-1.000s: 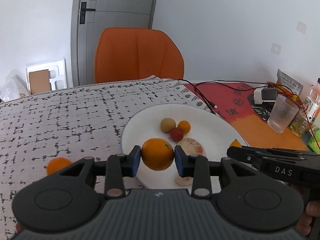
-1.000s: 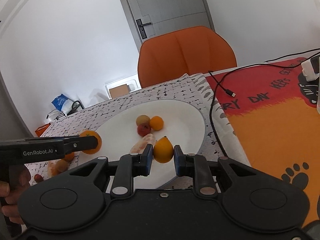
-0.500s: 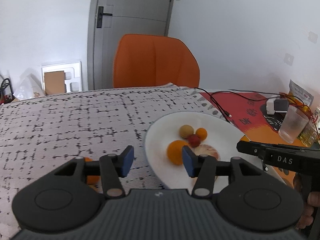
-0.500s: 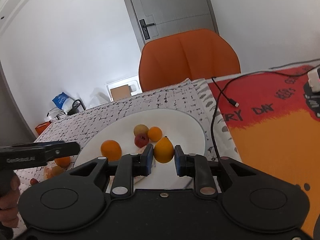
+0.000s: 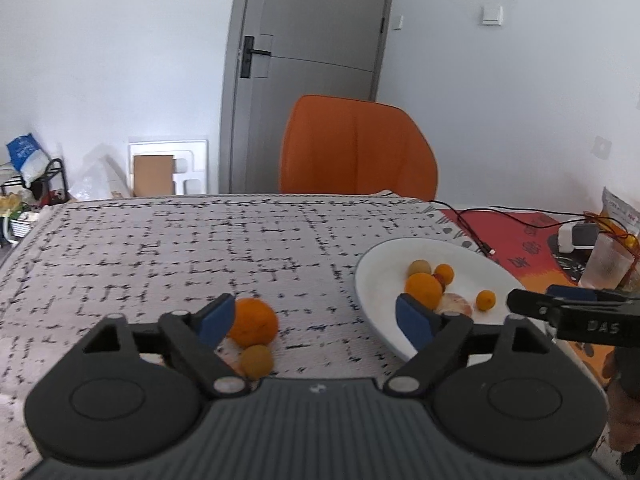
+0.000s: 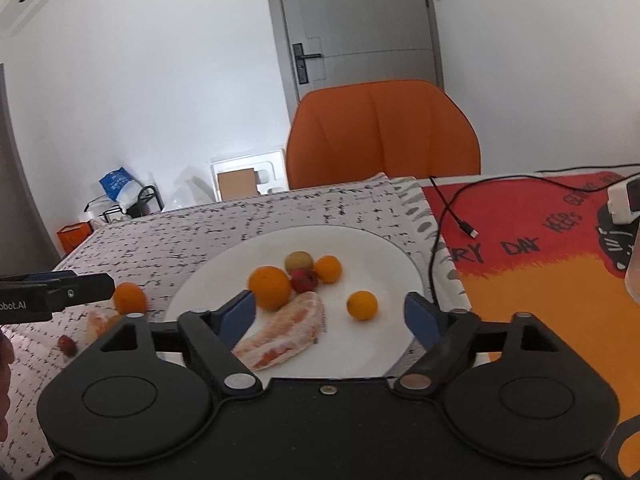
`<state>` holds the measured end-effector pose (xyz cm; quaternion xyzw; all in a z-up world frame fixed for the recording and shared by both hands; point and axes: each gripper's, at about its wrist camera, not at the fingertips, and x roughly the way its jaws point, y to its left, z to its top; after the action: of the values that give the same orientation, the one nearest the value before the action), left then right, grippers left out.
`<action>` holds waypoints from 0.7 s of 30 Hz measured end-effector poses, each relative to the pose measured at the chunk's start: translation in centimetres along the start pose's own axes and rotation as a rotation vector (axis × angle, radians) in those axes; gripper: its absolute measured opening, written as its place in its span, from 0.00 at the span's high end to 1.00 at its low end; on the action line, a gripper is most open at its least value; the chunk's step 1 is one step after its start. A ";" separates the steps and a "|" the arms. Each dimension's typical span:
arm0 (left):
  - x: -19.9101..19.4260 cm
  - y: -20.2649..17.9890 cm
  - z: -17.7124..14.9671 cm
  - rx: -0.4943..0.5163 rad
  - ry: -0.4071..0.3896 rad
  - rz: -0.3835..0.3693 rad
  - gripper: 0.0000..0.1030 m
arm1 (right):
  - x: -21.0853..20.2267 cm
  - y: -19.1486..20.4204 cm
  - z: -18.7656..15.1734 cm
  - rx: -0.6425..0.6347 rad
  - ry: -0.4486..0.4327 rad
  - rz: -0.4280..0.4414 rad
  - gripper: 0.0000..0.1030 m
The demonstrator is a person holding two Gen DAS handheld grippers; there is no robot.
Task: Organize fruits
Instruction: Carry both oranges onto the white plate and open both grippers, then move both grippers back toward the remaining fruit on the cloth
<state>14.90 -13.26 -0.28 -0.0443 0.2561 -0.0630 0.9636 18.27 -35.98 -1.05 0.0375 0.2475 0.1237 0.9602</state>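
A white plate (image 6: 372, 248) holds a large orange (image 6: 269, 288), a brownish round fruit (image 6: 298, 261), a red fruit (image 6: 303, 280), a small orange (image 6: 328, 268), a peeled citrus piece (image 6: 286, 330) and a small yellow-orange fruit (image 6: 362, 305). My right gripper (image 6: 332, 316) is open and empty above the plate's near side. My left gripper (image 5: 316, 318) is open and empty over the cloth, left of the plate (image 5: 472, 256). An orange (image 5: 254, 322) and a small yellowish fruit (image 5: 256, 361) lie on the cloth by its left finger.
A peeled piece (image 6: 96, 322) and a small red fruit (image 6: 67, 344) lie on the patterned cloth (image 5: 160, 248). A black cable (image 6: 452, 208) crosses the red-orange mat (image 6: 540, 280). A glass (image 5: 604, 266) and white charger (image 5: 576, 236) stand right. An orange chair (image 5: 356, 152) stands behind.
The left gripper opened, left the large orange on the plate and moved left over the cloth. The right gripper opened and released the small yellow-orange fruit onto the plate.
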 end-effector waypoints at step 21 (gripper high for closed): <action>-7.3 3.4 -2.2 -0.013 -0.054 0.053 0.05 | -5.1 2.7 -0.4 0.044 -0.032 -0.004 0.00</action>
<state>7.84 -8.95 0.95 -0.0454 0.2316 -0.0346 0.9711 13.15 -34.67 1.29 0.0599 0.2347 0.1159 0.9633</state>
